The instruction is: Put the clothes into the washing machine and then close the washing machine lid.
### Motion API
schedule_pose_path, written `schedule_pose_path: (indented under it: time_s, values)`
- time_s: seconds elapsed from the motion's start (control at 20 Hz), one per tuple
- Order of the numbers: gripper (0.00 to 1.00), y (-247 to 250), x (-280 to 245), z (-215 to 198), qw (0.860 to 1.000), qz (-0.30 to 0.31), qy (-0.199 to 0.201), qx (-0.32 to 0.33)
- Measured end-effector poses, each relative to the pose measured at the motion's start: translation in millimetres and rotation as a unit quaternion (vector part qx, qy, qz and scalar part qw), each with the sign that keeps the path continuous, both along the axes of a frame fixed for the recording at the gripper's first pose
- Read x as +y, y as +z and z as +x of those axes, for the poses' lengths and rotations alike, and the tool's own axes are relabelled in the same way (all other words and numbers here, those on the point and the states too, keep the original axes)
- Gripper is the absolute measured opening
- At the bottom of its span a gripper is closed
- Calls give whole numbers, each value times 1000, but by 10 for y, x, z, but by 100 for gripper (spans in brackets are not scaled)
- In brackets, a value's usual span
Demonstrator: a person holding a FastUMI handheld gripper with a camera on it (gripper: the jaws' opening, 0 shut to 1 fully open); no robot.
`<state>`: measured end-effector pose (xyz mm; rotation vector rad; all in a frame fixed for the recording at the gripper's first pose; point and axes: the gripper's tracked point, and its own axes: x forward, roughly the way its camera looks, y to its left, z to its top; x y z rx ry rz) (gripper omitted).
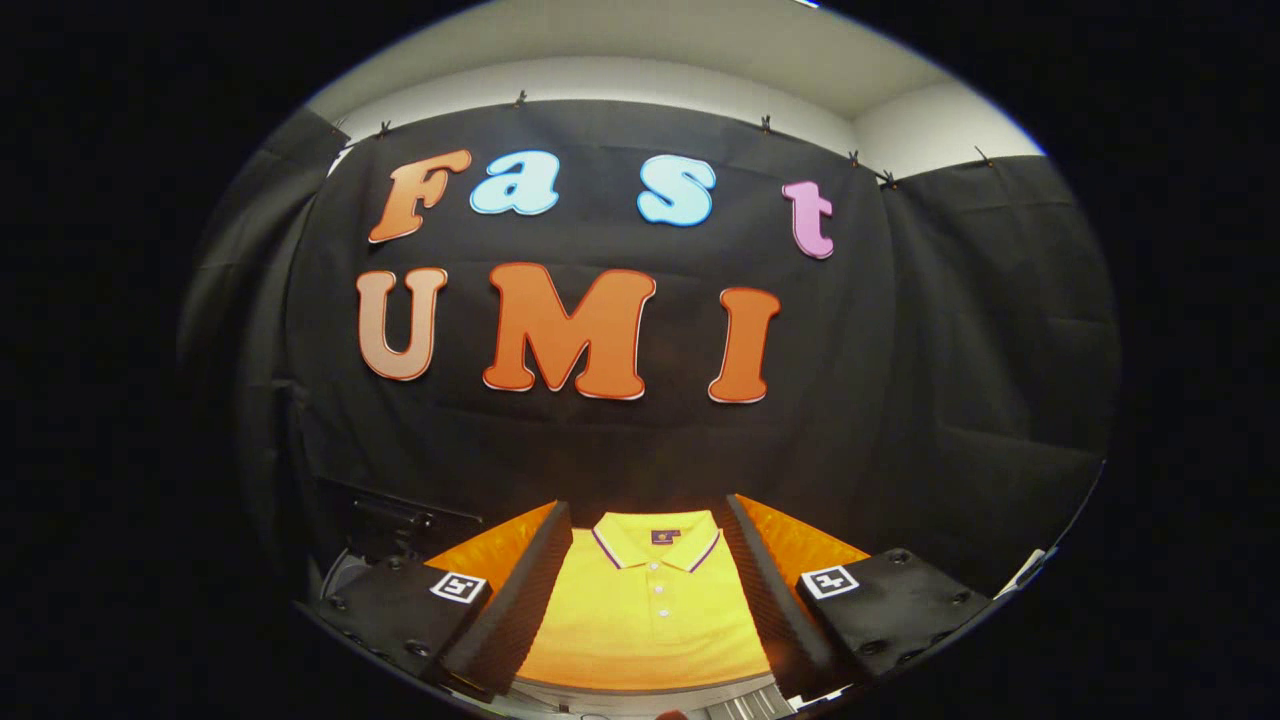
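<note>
Polo shirt (648, 610) lies flat between the spread-apart fingers of the hand-held gripper (648, 600), before black cloth wall (950, 380).

claw (648, 600) | ridged inner pads | square black-and-white marker on each screwed black finger mount

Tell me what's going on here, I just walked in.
A person is holding a handheld claw over a folded yellow polo shirt with a striped collar. The claw's fingers are spread open with the shirt showing between them, so nothing is gripped yet. The shirt lies flat on a pale surface, in front of the booth's black cloth wall.
</note>
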<state>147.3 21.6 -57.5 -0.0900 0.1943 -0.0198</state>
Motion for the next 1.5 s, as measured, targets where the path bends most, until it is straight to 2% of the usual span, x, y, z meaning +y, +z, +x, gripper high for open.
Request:
schedule_pose_path:
  time_s: [0.25, 0.45, 0.55, 0.85, 1.0, 1.2, 1.35, 1.45, 1.5]
  values:
    - [99, -690, -249, 585, 995, 12, -6, 95]
    - [99, -1427, -416, 831, 977, 38, -18, 207]
    - [99, -1644, -476, 899, 970, 34, -21, 241]
    - [99, -2018, -461, 939, 953, 44, -13, 300]
    - [99, -2053, -461, 938, 943, 69, -21, 325]
    - [99, -2053, -429, 927, 932, 57, -10, 357]
    - [93, -2050, -391, 918, 926, 50, 8, 374]
    - [81, -2043, -353, 916, 924, 46, 21, 380]
    - [70, -2037, -369, 925, 923, 43, 23, 383]
